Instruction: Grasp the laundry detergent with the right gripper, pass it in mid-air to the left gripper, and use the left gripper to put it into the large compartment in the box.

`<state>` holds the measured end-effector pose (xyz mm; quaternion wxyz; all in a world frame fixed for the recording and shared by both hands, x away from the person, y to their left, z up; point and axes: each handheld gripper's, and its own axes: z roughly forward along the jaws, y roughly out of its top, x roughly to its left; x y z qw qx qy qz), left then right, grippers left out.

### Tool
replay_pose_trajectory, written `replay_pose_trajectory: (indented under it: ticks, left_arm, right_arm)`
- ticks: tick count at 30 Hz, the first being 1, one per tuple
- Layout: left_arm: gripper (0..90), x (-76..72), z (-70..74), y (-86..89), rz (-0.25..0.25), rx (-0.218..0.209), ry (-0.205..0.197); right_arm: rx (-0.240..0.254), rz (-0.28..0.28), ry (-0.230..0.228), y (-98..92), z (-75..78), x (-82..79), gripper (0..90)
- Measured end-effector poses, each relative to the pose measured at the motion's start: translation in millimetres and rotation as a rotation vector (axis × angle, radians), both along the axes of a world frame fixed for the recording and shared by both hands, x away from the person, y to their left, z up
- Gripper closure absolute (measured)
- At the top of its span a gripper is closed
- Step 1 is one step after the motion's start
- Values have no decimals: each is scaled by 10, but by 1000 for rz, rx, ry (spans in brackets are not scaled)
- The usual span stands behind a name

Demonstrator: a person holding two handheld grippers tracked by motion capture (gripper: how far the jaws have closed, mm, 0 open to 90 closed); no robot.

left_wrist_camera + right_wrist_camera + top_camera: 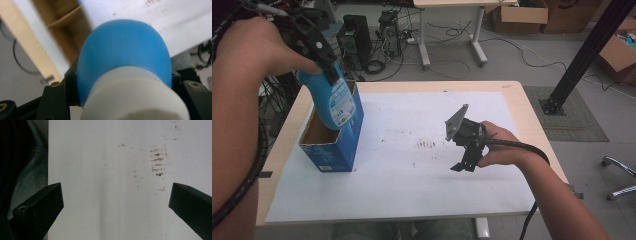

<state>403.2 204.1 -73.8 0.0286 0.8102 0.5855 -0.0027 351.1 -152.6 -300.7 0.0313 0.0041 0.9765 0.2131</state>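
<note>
Clamping a blue bottle (332, 102) at upper left, the left gripper (319, 50) holds it over the blue box (344, 150); the right gripper (466, 162) gapes empty at centre.

On the desk (512, 95): one white sheet (412, 175), one open blue carton (334, 150) — one blue bottle (329, 107) with a white cap above it. Claws — two: left claw (329, 62), right claw (464, 162).
</note>
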Motion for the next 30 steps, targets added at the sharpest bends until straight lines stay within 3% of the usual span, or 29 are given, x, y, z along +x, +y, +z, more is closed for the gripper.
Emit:
replay_pose_trajectory:
  ticks: [1, 2, 3, 5, 6, 7, 10, 14, 22, 30]
  left_arm:
    - [384, 11, 5, 55, 34, 4, 4]
    - [385, 11, 5, 55, 34, 4, 4]
    - [384, 26, 2, 153, 106, 11, 16]
    - [384, 41, -7, 245, 160, 16, 30]
    - [384, 41, -7, 245, 160, 16, 30]
    - [384, 53, -19, 333, 209, 15, 33]
    - [385, 83, -58, 434, 266, 19, 35]
    - [384, 131, -149, 513, 294, 30, 35]
    - [384, 211, -328, 514, 292, 22, 31]
    - [385, 297, -714, 420, 267, 26, 68]
  right_arm:
    - [-6, 0, -1, -1, 8, 0, 0]
    - [-6, 0, -1, -1, 8, 0, 0]
    - [-12, 1, -3, -2, 14, 0, 0]
    - [-19, 6, -2, -5, 17, 0, 0]
    - [-19, 6, -2, -5, 17, 0, 0]
    - [-27, 6, 2, -11, 16, -2, 0]
    - [-42, 4, 2, -20, 17, 3, 0]
    - [-45, 0, 2, -44, 35, -3, 0]
    - [-56, -12, 4, -91, 27, 2, 0]
    - [-50, -20, 11, -130, -9, -23, 0]
